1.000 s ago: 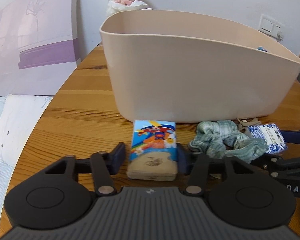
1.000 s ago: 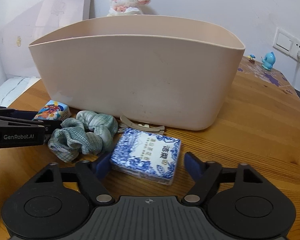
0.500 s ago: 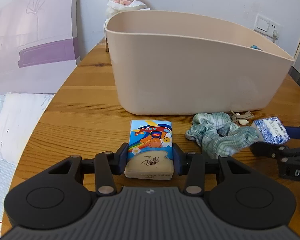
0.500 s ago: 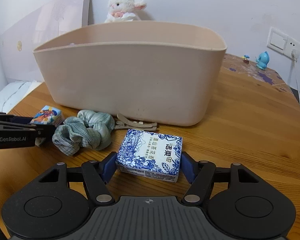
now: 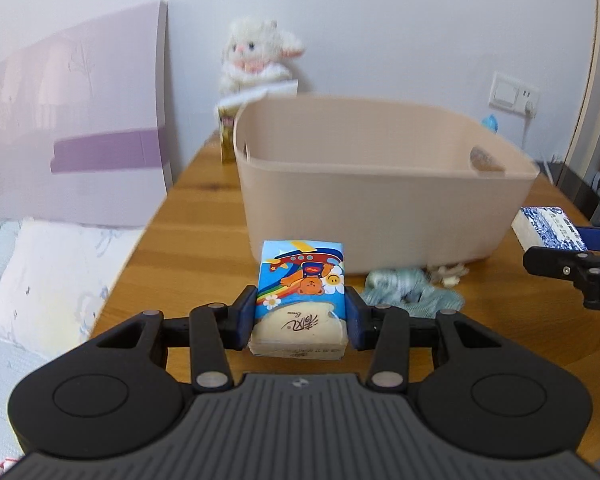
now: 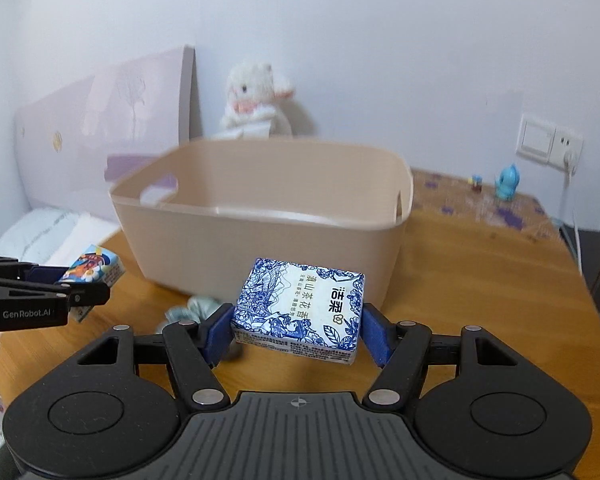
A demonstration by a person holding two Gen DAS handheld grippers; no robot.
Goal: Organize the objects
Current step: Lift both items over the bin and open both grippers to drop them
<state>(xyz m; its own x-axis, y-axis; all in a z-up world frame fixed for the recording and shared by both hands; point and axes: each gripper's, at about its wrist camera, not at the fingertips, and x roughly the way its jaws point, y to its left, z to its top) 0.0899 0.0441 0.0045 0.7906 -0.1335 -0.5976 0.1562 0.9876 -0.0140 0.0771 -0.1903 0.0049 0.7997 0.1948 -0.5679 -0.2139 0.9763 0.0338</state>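
My left gripper is shut on a cartoon bear tissue pack and holds it above the wooden table, in front of the beige plastic bin. My right gripper is shut on a blue-and-white floral tissue pack, lifted in front of the bin. Each gripper shows in the other's view, with the left gripper at left and the right gripper at right. A green scrunchie and a beige hair clip lie on the table by the bin's front wall.
A white plush lamb sits behind the bin against the wall. A purple-and-white board leans at left, with bedding below the table edge. A blue toy figure and a wall socket are at the back right.
Both grippers closed on their tissue packs and lifted them off the table. The bin now looks lower and farther, and its inside shows.
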